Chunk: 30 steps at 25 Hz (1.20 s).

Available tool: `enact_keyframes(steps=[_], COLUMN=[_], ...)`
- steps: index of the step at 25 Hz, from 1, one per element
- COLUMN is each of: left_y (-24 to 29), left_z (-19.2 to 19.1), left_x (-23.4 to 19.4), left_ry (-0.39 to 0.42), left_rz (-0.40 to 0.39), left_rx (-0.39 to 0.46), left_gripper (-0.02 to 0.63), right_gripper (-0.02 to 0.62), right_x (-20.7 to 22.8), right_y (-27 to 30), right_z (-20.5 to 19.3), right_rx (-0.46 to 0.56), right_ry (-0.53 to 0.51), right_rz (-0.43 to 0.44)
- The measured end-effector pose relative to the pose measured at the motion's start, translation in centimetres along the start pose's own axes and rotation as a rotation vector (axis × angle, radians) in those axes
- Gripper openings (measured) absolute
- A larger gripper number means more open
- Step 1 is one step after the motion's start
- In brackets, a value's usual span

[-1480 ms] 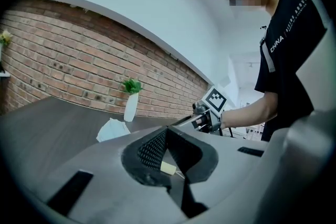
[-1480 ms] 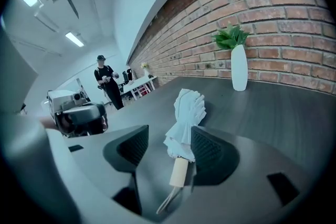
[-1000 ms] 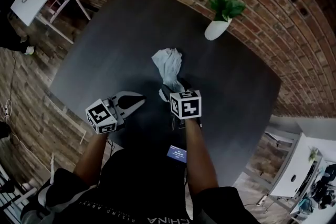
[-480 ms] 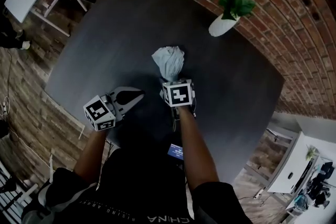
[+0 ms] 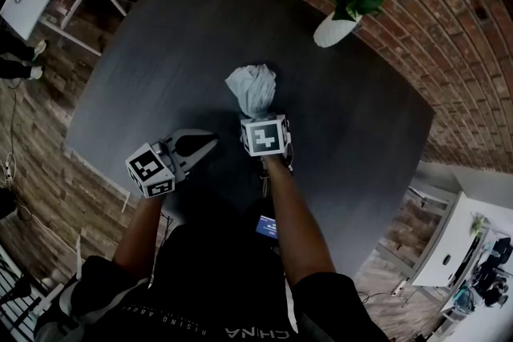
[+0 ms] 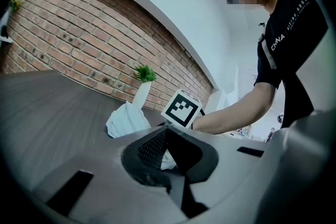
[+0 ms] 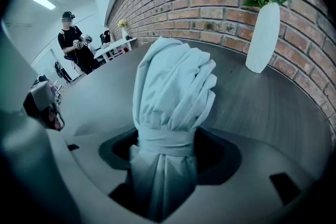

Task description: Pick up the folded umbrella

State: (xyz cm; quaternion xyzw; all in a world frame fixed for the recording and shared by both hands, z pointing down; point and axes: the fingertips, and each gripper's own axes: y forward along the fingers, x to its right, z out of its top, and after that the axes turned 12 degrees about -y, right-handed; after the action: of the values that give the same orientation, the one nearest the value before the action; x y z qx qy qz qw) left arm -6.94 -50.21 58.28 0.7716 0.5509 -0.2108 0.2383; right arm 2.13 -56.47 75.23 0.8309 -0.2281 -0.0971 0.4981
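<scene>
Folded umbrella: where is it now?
Folded umbrella is midway across the dark table in the head view, clamped by the right hand-held gripper, bunched end toward the white vase.

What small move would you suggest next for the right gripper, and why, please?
Probably raise the right gripper gently straight up. Its fingers look closed on the pale grey folded fabric umbrella at its wrap strap, while the umbrella's bunched end appears to rest on the dark grey table. The left gripper is shut, empty and off to the side, so nothing seems to block the lift.

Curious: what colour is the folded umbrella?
The umbrella is pale grey-blue; clearest in the right gripper view.
</scene>
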Motion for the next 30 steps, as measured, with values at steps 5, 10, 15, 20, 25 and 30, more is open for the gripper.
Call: enact_keyframes(steps=[5,10,15,20,25,30], left_y=[-0.1,-1.0,-1.6,-1.7,-1.5,-0.2], left_z=[-0.1,0.1,0.5,1.2,2.1,4.0], left_x=[0.4,0.6,1.5,3.1,3.9,4.0], left_ry=[0.002,0.006,0.031,0.060,0.095,0.129], left_rz=[-0.001,0.020,0.032,0.035,0.049,0.081], left_rx=[0.006,0.011,0.009,0.006,0.016,0.004], left_gripper=[0.003,0.003,0.003,0.003,0.003,0.003], right_gripper=[0.308,0.305,0.304,0.304,0.302,0.302], right_x=[0.3,0.3,-0.7,-1.4,-1.3,-0.5], right_y=[-4.0,-4.4,-5.5,-8.1,-12.0,-15.5], right_z=[2.6,1.8,1.6,3.0,5.7,7.7], right_rx=[0.016,0.014,0.068,0.165,0.317,0.403], right_ry=[-0.007,0.026,0.107,0.144,0.176,0.158], right_rz=[-0.040,-0.021,0.040,0.088,0.127,0.125])
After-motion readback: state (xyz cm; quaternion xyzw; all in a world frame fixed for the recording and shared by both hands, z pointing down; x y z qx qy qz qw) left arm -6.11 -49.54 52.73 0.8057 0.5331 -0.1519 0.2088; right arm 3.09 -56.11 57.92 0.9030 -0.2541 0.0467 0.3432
